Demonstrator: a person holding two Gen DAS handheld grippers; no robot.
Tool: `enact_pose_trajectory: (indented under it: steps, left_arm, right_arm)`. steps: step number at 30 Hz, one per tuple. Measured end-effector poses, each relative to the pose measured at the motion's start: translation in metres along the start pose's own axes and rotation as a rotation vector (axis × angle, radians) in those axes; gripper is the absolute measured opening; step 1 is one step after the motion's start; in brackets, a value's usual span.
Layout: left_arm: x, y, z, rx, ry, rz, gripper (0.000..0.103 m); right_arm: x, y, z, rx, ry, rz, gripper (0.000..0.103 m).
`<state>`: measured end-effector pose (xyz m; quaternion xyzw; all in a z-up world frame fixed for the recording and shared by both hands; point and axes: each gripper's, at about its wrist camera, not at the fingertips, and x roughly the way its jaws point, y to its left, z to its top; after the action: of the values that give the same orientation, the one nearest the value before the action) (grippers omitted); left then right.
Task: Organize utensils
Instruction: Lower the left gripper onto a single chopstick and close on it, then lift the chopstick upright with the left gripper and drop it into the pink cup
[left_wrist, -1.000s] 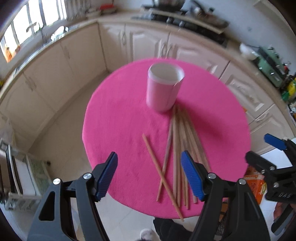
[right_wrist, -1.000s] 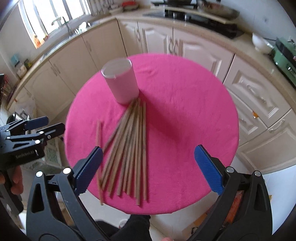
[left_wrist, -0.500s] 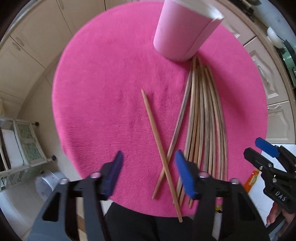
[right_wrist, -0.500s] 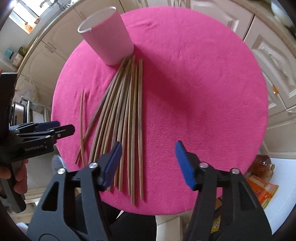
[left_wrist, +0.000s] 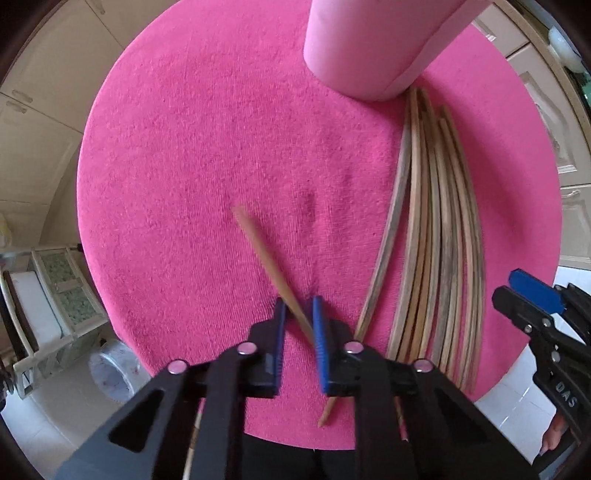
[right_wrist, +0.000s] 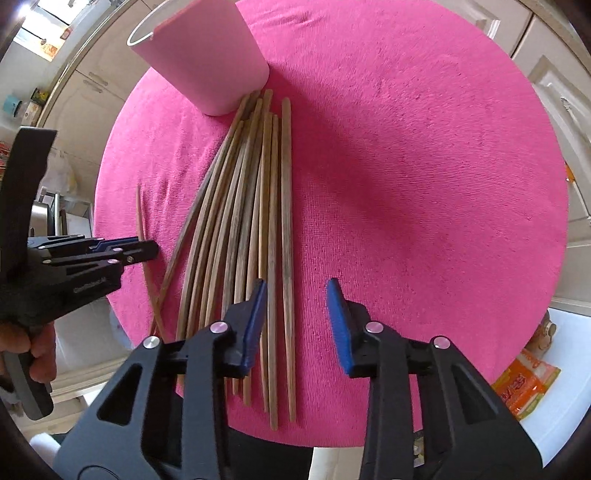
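Observation:
A pink cup (left_wrist: 369, 48) (right_wrist: 207, 55) stands at the far side of a round table with a pink cloth (left_wrist: 221, 147) (right_wrist: 424, 184). Several wooden chopsticks (left_wrist: 436, 240) (right_wrist: 240, 221) fan out from its base. One lighter chopstick (left_wrist: 266, 254) (right_wrist: 142, 229) lies apart and crosses diagonally between the pads of my left gripper (left_wrist: 298, 325) (right_wrist: 122, 245), whose jaws are closing and pinch it. My right gripper (right_wrist: 297, 314) (left_wrist: 532, 295) hangs over the near ends of the fan. Its jaws are closing with two chopsticks between them, and its pads do not touch these.
Cream kitchen cabinets (left_wrist: 33, 110) (right_wrist: 554, 92) ring the table. A wire rack (left_wrist: 55, 295) and a clear container (left_wrist: 114, 365) stand on the floor at left. An orange packet (right_wrist: 524, 380) lies on the floor at right. A hand (right_wrist: 33, 343) holds the left gripper's handle.
Both grippers came down close to the table and their jaws narrowed. The left closed around the lone chopstick; the right now straddles the near ends of the fan.

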<state>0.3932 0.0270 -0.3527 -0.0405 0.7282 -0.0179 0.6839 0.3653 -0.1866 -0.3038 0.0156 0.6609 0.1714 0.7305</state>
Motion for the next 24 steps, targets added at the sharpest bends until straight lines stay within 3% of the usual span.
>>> enact_pose_trajectory:
  steps: [1, 16, 21, 24]
  left_arm:
    - [0.001, 0.002, 0.001, -0.004, 0.003, -0.016, 0.006]
    - [-0.040, 0.016, 0.014, 0.019, -0.062, -0.093, 0.006]
    - [-0.059, 0.023, 0.015, 0.024, -0.092, -0.116, 0.006]
    - [-0.067, 0.021, 0.015, 0.035, -0.116, -0.123, 0.006]
  right_arm:
    - [0.001, 0.000, 0.001, 0.000, 0.004, -0.002, 0.030]
    - [0.020, 0.014, 0.019, -0.075, 0.051, -0.085, 0.017]
    - [0.028, 0.027, 0.022, -0.168, 0.084, -0.130, 0.016]
    - [0.028, 0.024, 0.022, -0.161, 0.089, -0.130, 0.007]
